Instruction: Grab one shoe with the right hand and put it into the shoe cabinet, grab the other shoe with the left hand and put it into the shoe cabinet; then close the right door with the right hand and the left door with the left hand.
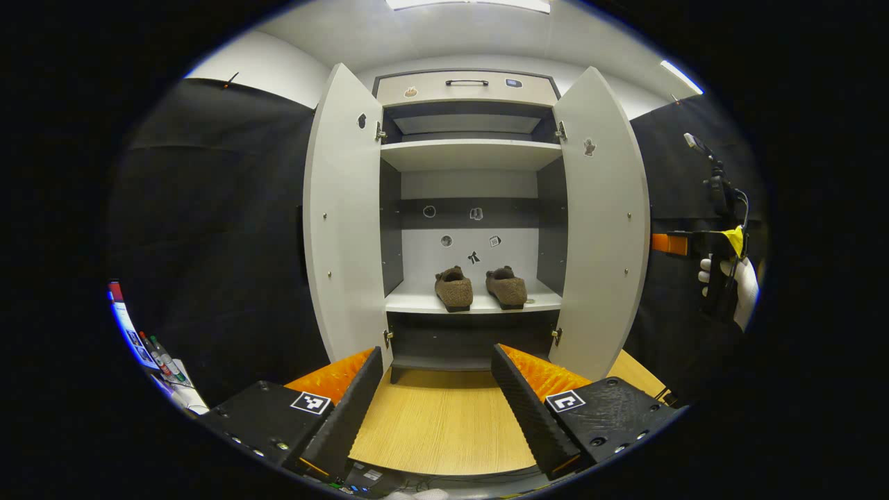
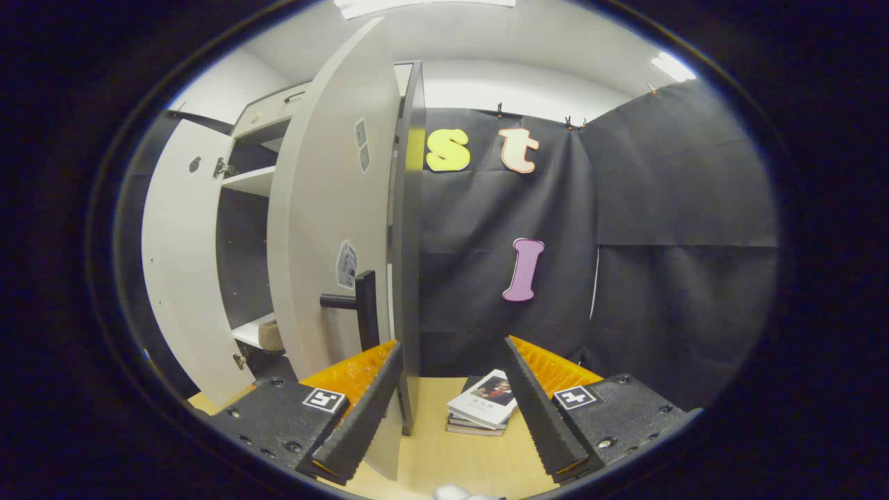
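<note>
Both shoes are already inside the shoe cabinet (image 1: 469, 89): the left shoe (image 1: 453, 288) and the right shoe (image 1: 506, 287) sit side by side, close but apart, on the pale middle shelf (image 1: 417, 303), toes pointing in toward the back panel. So the stowing half of the job looks done, and what remains is the two doors.

Neither is shut yet. The left door (image 1: 344, 222) and the right door (image 1: 603, 222) both stand swung wide toward the near side. The left gripper (image 1: 437, 410) hangs back in front of the cabinet over the wooden table (image 1: 437, 423), its fingers spread apart with nothing between them.

The right gripper (image 2: 455, 410) has its fingers parted and empty too, and sits out at the right, just beside the outer face of the right door, whose dark bar handle (image 2: 361, 305) is near its left finger. I'd judge it is lining up to push that door closed first. A small stack of books (image 2: 483, 406) lies on the table beyond it.
</note>
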Available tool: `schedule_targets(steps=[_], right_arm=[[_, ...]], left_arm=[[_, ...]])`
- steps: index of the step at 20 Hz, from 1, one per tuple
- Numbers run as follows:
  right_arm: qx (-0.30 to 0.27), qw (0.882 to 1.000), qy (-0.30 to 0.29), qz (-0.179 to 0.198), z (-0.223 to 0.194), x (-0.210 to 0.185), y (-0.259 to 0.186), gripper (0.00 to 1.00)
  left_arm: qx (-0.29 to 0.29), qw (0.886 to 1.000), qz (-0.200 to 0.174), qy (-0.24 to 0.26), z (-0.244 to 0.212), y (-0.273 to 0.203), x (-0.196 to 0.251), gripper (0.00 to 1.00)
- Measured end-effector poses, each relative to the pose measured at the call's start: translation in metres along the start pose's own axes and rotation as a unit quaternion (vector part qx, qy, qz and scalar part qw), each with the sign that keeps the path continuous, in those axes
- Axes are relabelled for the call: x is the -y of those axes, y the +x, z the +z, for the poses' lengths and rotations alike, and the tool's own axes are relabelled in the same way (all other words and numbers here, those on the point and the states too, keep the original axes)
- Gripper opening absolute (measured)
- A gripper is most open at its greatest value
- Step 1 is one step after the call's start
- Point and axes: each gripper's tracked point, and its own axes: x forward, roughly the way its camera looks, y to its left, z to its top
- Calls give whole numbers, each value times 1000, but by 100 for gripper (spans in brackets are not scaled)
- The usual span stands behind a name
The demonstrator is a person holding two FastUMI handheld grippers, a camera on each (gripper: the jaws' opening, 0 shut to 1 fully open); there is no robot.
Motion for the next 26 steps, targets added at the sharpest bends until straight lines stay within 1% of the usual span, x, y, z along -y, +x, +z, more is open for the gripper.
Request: schedule_targets(steps=[2, 3, 4, 6, 10, 13, 14, 16, 17, 18, 20, 22, 24, 26], right_arm=[[-2, 1000, 5, 2, -1, -7, -1, 93], [-1, 1000, 5, 4, -1, -11, -2, 88], [-3, 1000, 5, 10, -2, -19, -4, 93], [-6, 1000, 3, 28, -3, -40, -6, 93], [-2, 999, 6, 47, -3, -78, -6, 93], [-2, 997, -3, 76, -4, -117, 2, 93], [-4, 996, -5, 89, -5, -129, 5, 93], [-11, 992, 2, 129, -8, -161, 3, 94], [-12, 991, -1, 135, -10, -167, 1, 95], [-11, 991, -9, 132, -12, -169, 0, 99], [-12, 992, -14, 124, -16, -170, -6, 100], [-19, 992, -1, 122, -23, -170, -16, 99], [-31, 992, 4, 119, -34, -168, -28, 100], [-43, 992, 8, 116, -48, -167, -36, 99]], left_arm=[[-3, 1000, 3, -2, -2, 0, -3, 96], [-3, 1000, 5, -2, -2, 2, -6, 96], [-4, 1000, 7, -3, -2, 4, -10, 96], [-2, 1000, 7, -4, 1, 9, -16, 96], [3, 1000, 9, -4, 6, 17, -28, 97], [1, 1000, 9, -2, 5, 21, -37, 96], [1, 1000, 10, -1, 5, 22, -41, 96], [-1, 1000, 14, 1, 4, 25, -51, 96], [-3, 1000, 15, 1, 3, 27, -55, 96], [-4, 1000, 17, 2, 3, 29, -60, 96], [-4, 1000, 21, 4, 4, 35, -71, 96], [-4, 1000, 22, 9, 5, 40, -79, 97], [-5, 1000, 20, 12, 7, 47, -87, 96], [0, 1000, 26, 17, 13, 56, -105, 96]])
